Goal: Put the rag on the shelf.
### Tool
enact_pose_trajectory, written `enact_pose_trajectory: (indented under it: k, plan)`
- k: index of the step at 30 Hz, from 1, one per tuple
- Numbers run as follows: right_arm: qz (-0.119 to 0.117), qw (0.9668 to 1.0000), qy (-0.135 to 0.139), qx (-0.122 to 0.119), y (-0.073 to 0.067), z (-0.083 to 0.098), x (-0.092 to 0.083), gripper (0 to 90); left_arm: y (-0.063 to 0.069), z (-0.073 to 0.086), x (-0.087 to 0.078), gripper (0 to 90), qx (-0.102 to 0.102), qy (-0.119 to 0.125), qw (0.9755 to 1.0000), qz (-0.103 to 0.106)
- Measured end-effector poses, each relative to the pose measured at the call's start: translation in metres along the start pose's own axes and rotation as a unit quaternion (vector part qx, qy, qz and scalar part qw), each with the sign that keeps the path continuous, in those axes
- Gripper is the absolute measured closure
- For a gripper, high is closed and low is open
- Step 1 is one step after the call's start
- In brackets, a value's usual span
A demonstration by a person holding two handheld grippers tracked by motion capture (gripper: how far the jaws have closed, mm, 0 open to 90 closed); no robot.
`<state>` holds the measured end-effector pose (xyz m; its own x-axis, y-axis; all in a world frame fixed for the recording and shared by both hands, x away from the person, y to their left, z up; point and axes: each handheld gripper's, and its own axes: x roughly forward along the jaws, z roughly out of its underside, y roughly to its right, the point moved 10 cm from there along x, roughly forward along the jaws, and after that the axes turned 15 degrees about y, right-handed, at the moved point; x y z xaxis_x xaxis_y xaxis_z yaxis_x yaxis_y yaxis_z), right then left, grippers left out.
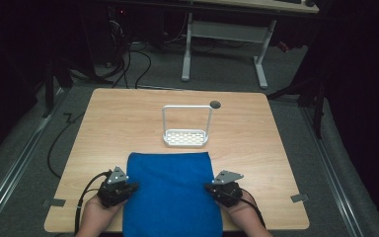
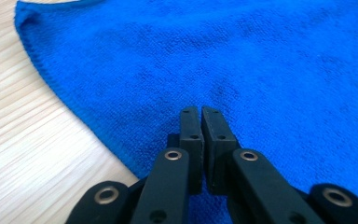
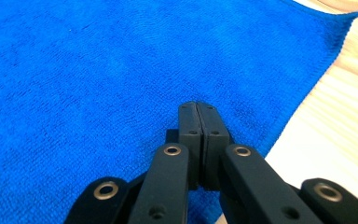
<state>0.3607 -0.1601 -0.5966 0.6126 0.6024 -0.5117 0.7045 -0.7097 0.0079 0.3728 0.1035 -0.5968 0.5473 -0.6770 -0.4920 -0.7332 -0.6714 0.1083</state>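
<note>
A blue towel (image 1: 170, 192) lies flat on the wooden table (image 1: 128, 113), reaching over its near edge. My left gripper (image 1: 133, 187) rests at the towel's left edge and points inward. In the left gripper view the towel (image 2: 214, 56) lies under the left gripper (image 2: 201, 111), whose jaws stand a thin slit apart with no cloth seen between them. My right gripper (image 1: 208, 187) sits at the towel's right edge, also pointing inward. In the right gripper view the right gripper (image 3: 197, 105) is shut, pads together over the towel (image 3: 98, 70), with no fold visible between them.
A white perforated tray with a tall wire hoop (image 1: 186, 138) stands just beyond the towel's far edge. A dark round hole (image 1: 215, 104) marks the tabletop behind it. Cables and a desk frame are on the floor past the table.
</note>
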Motion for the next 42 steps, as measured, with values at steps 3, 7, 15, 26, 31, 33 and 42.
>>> enact_pose_trajectory:
  k: [3,7,15,26,31,33,42]
  plan:
    - [0.008,0.9999,-0.001,0.006,0.008,0.005,-0.009,89.8,0.010,-0.004,0.010,87.6,0.002,0.005,0.9999,0.012]
    - [0.023,0.9996,-0.002,0.014,0.017,0.013,-0.023,89.5,0.021,-0.011,0.023,87.2,0.017,0.004,0.9997,0.020]
    - [0.048,0.9982,-0.002,0.035,0.034,0.027,-0.048,87.9,0.038,-0.017,0.038,85.9,0.043,0.012,0.9985,0.030]
    - [0.075,0.9960,-0.002,0.049,0.048,0.028,-0.050,85.5,0.031,-0.013,0.031,86.1,0.041,0.015,0.9985,0.032]
    - [0.081,0.9936,0.018,0.076,0.057,0.026,-0.051,78.2,0.031,-0.014,0.030,79.7,0.031,0.019,0.9989,0.031]
    - [0.084,0.9927,0.025,0.083,0.060,0.025,-0.051,74.3,0.027,-0.018,0.028,77.1,0.034,0.031,0.9988,0.017]
    - [0.092,0.9924,0.045,0.069,0.061,0.017,-0.049,66.3,-0.020,-0.034,0.034,63.6,0.000,0.073,0.9947,-0.073]
